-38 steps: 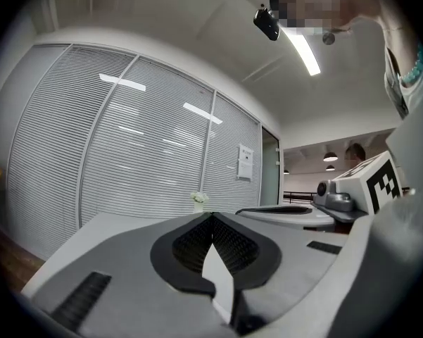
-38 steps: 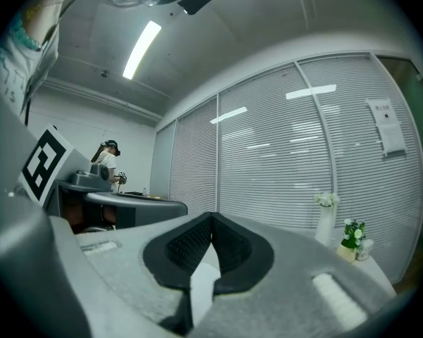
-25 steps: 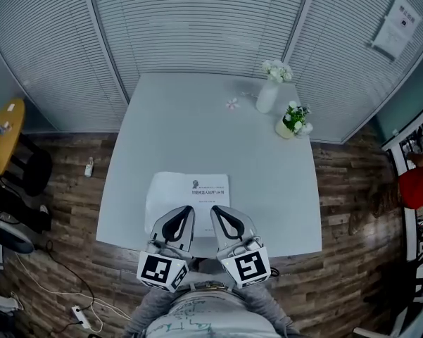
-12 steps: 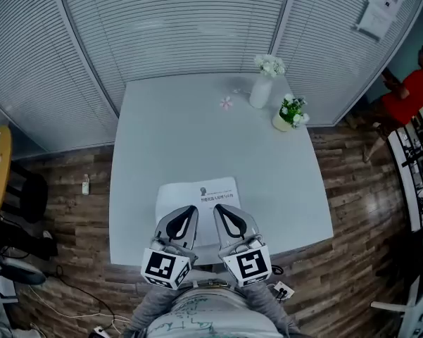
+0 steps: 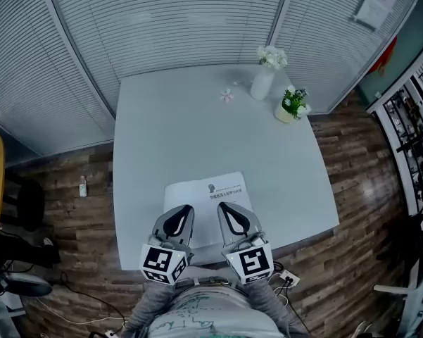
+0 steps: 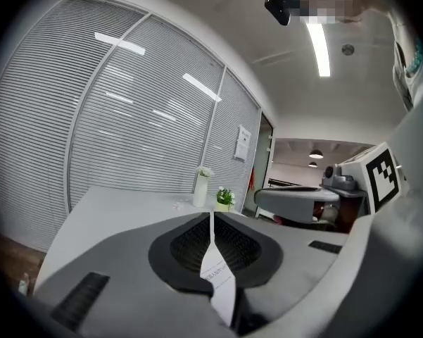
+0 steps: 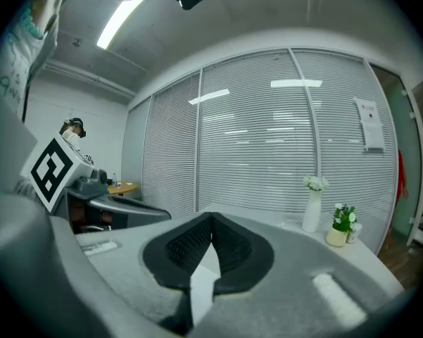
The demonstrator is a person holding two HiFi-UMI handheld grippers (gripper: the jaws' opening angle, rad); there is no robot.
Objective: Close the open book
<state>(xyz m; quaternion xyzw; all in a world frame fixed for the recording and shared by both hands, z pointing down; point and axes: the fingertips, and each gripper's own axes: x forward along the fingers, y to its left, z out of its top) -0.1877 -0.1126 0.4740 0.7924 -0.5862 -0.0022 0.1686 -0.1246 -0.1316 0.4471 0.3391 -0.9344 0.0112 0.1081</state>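
Book [image 5: 205, 201] still lay open near the front edge of the counter [image 5: 176, 118], so nothing looked done and the whole fold-over was left. Thin flat matte white pages, print on the right one. Left hand-held gripper [image 5: 187, 210] over it, jaws just cracking apart to a slit, nothing gripped. Right hand-held gripper [image 5: 222, 208] clenched, empty. Counter smooth, pale, squarish.

We see a pale square table [image 5: 183, 132] on a wood floor [image 5: 352, 167], bearing an open book [image 5: 197, 196] near its front edge, with a white vase [image 5: 262, 84], potted plant [image 5: 291, 106] and pink blossom [image 5: 227, 96] toward the far right corner.
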